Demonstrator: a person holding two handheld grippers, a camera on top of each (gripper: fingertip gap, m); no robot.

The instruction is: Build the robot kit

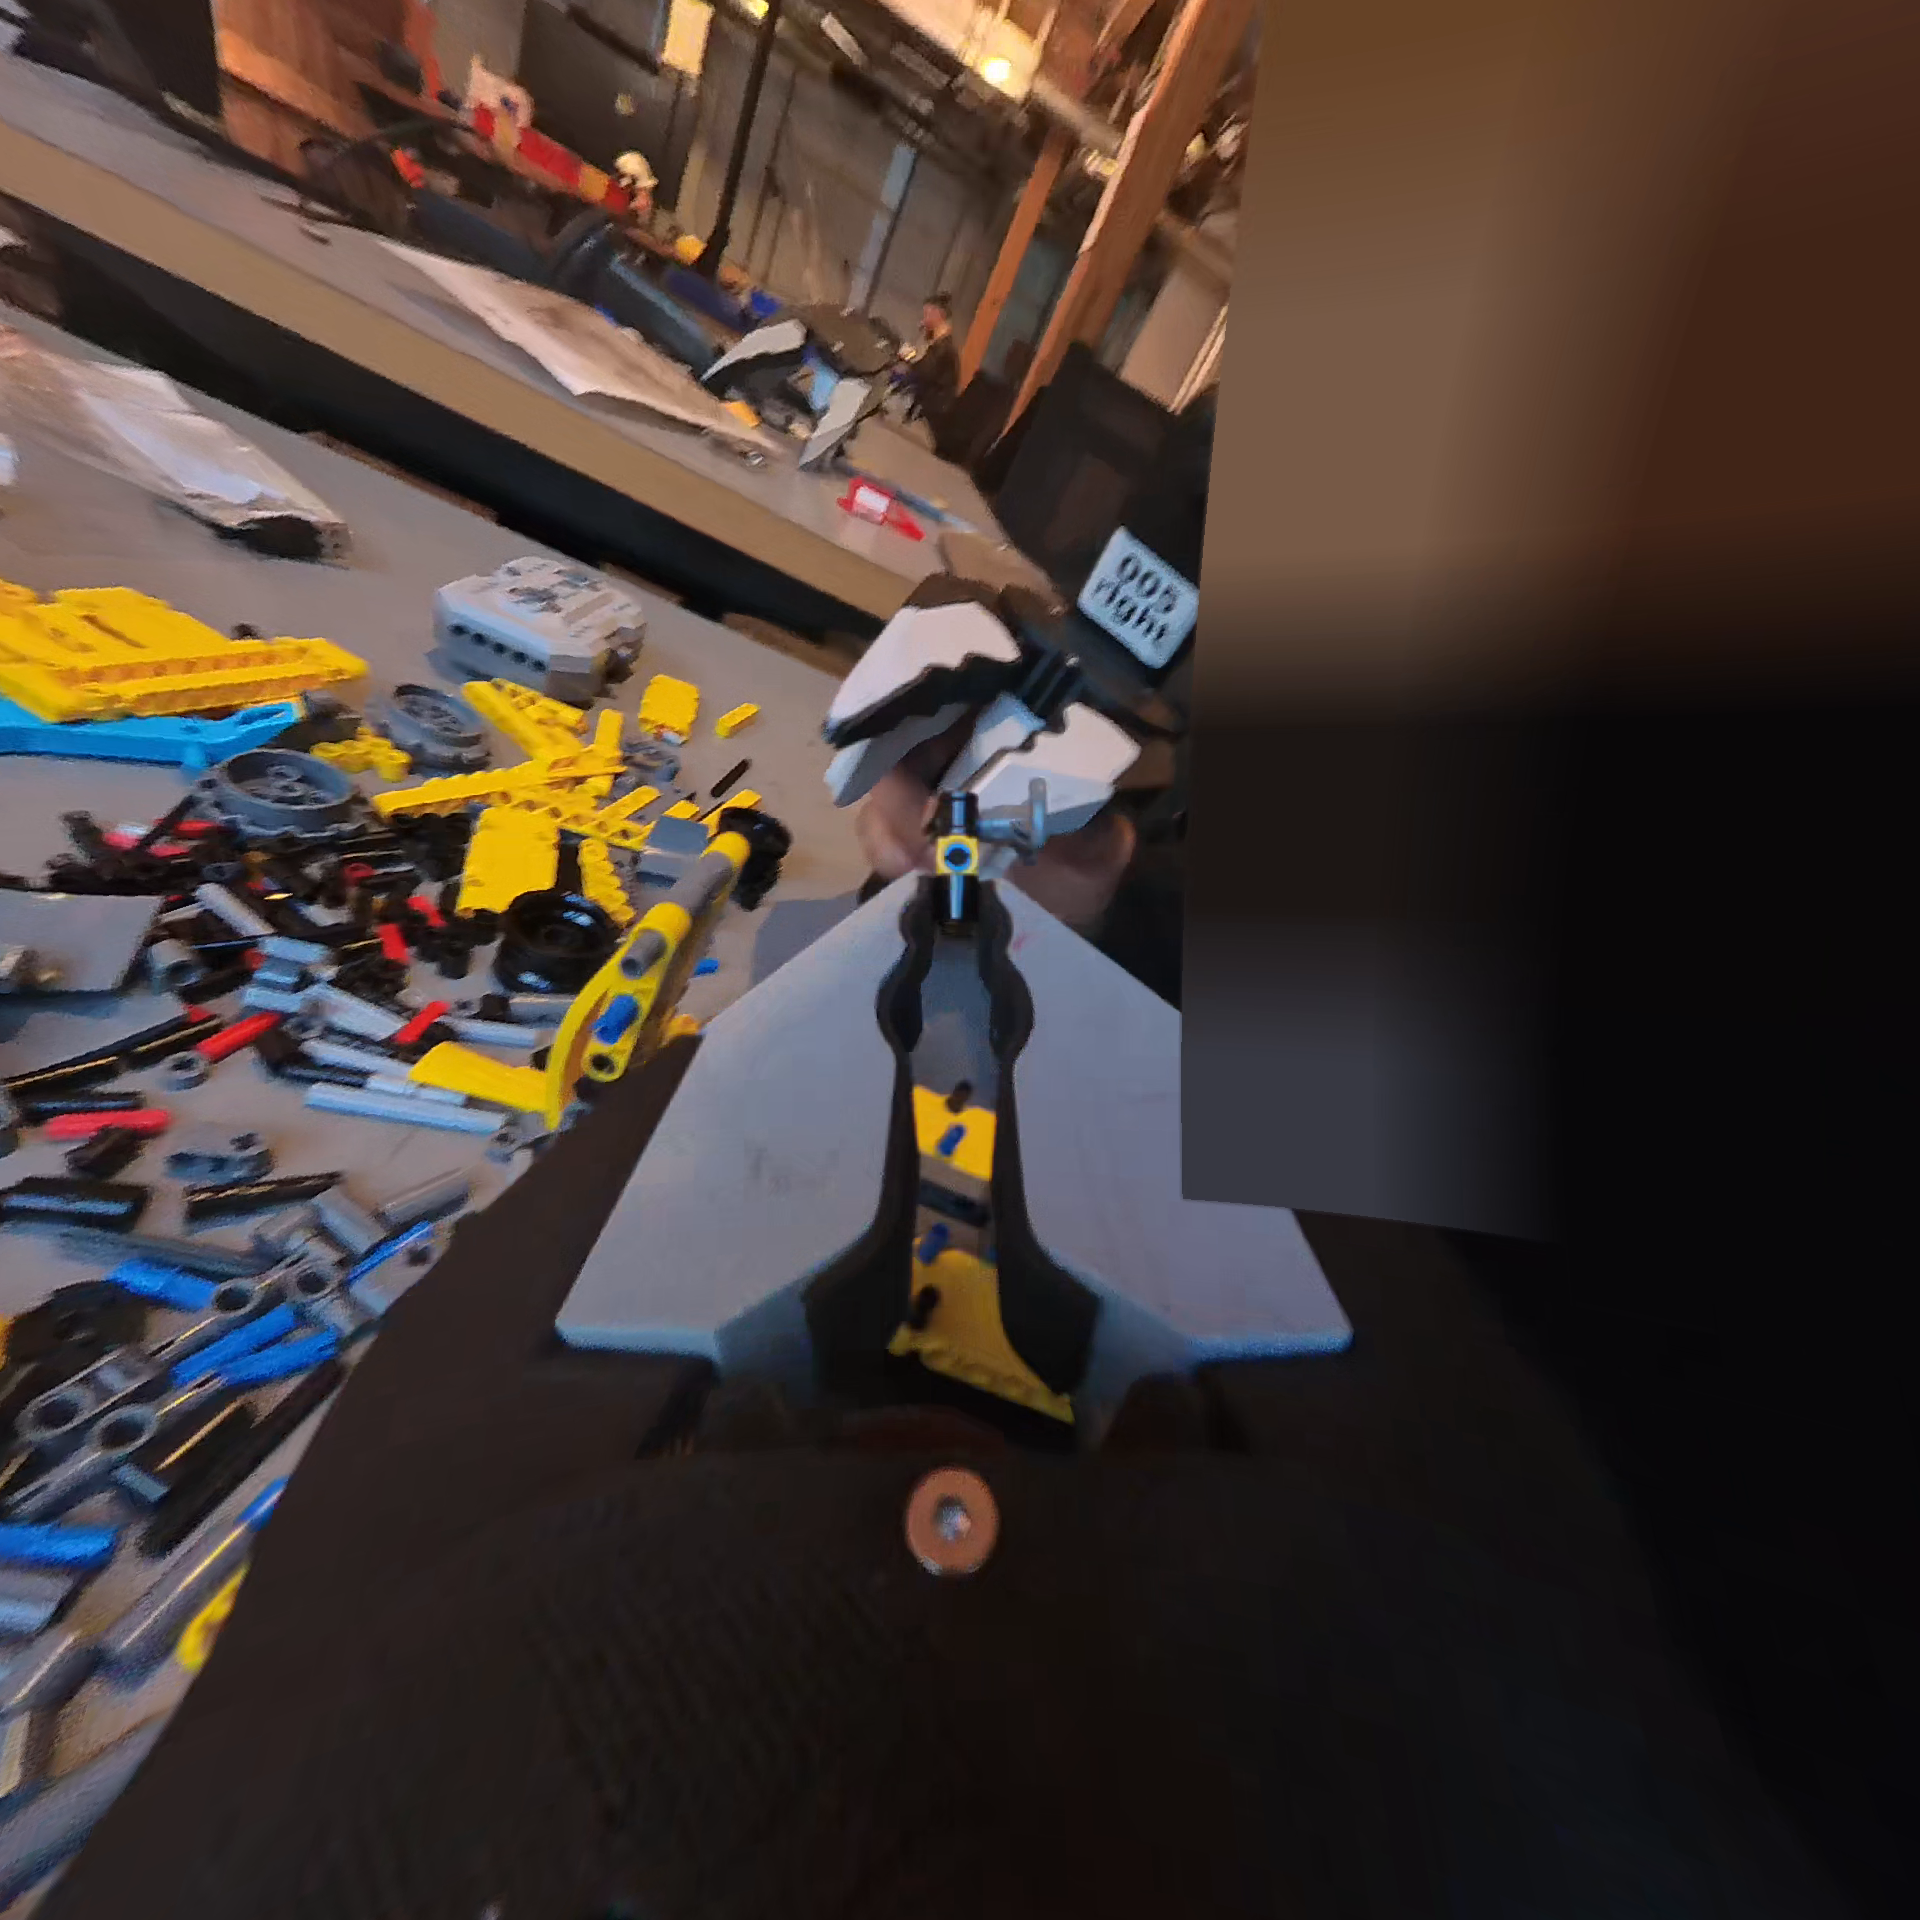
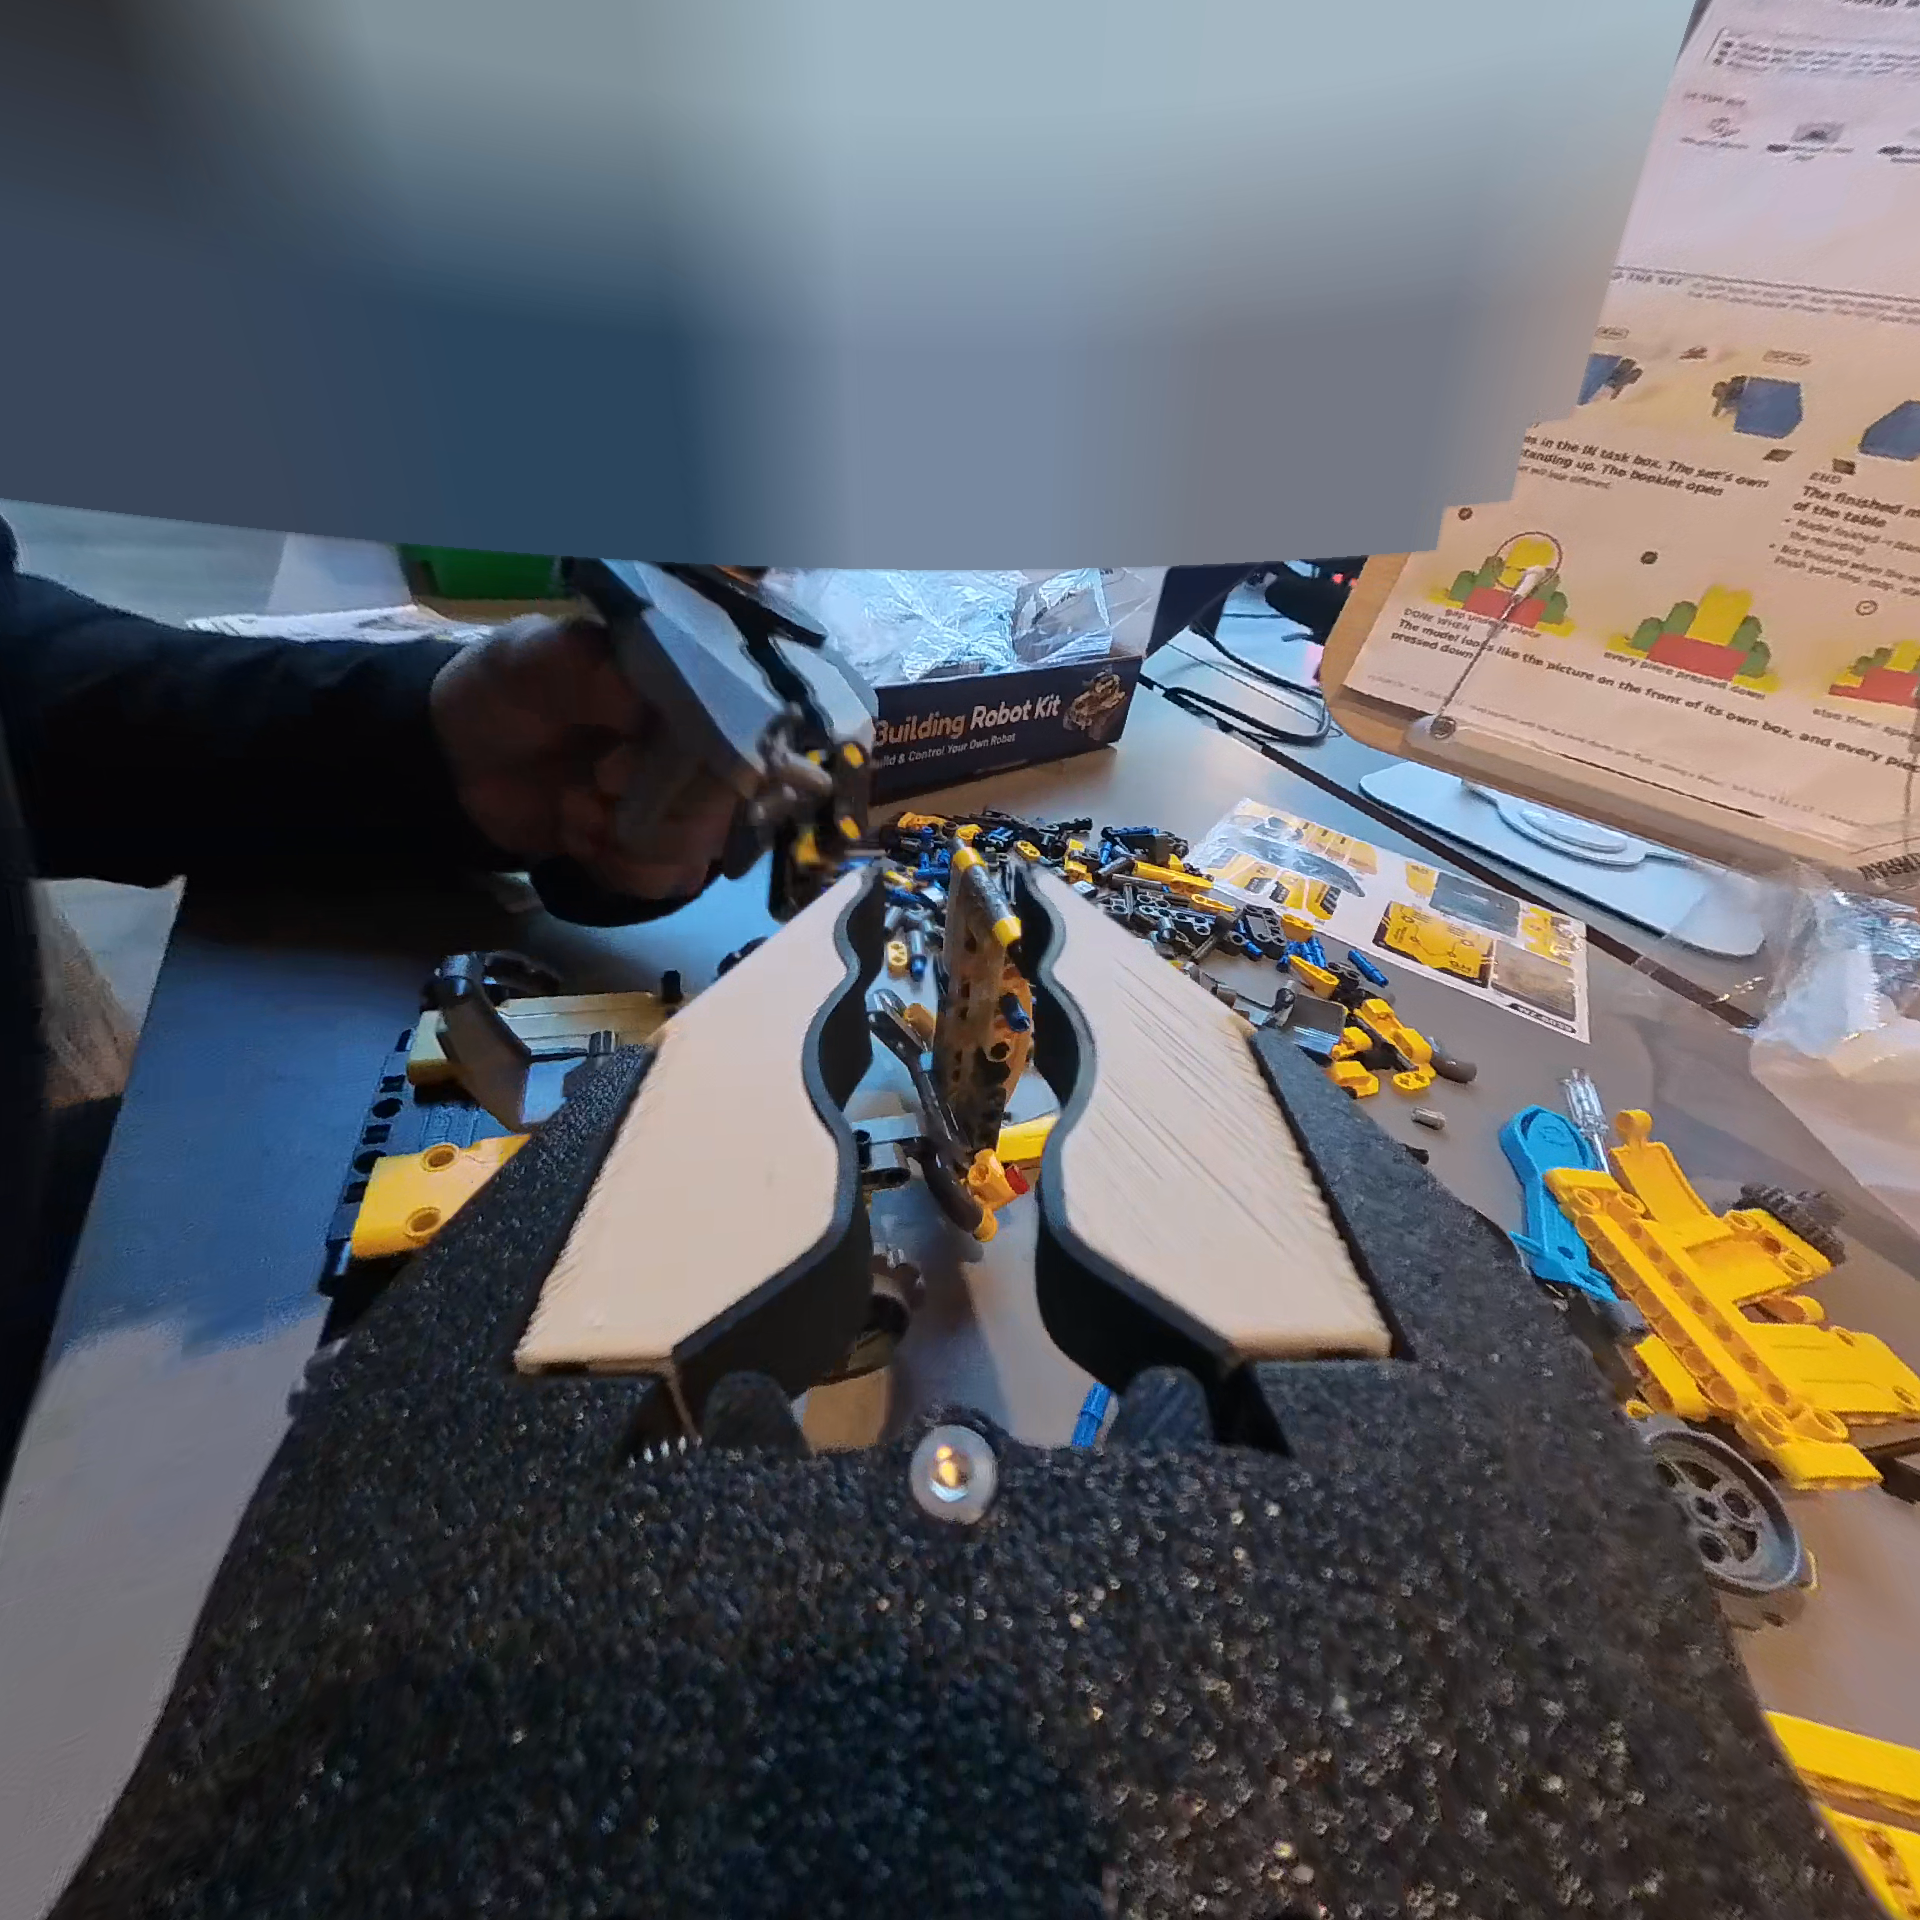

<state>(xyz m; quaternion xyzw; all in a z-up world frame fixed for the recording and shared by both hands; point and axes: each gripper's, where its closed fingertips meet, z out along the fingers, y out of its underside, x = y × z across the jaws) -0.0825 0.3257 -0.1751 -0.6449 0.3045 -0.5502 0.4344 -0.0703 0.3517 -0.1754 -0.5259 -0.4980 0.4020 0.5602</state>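
Note:
My left gripper is shut on a small black-and-yellow piece with a blue pin, held above the table. It also shows in the right wrist view, held by a hand, just left of my right fingertips. My right gripper is open. A grey-and-yellow beam assembly with blue pins stands in the gap between its fingers, and I cannot tell whether it touches them. In the left wrist view the right gripper sits just beyond the held piece, with a small grey connector at its tip.
A pile of black, blue, grey and yellow parts covers the grey table. A yellow wheeled model and a blue tool lie right. A kit box, printed sheets and a plastic bag lie beyond. The tips of both grippers are at nearly the same place.

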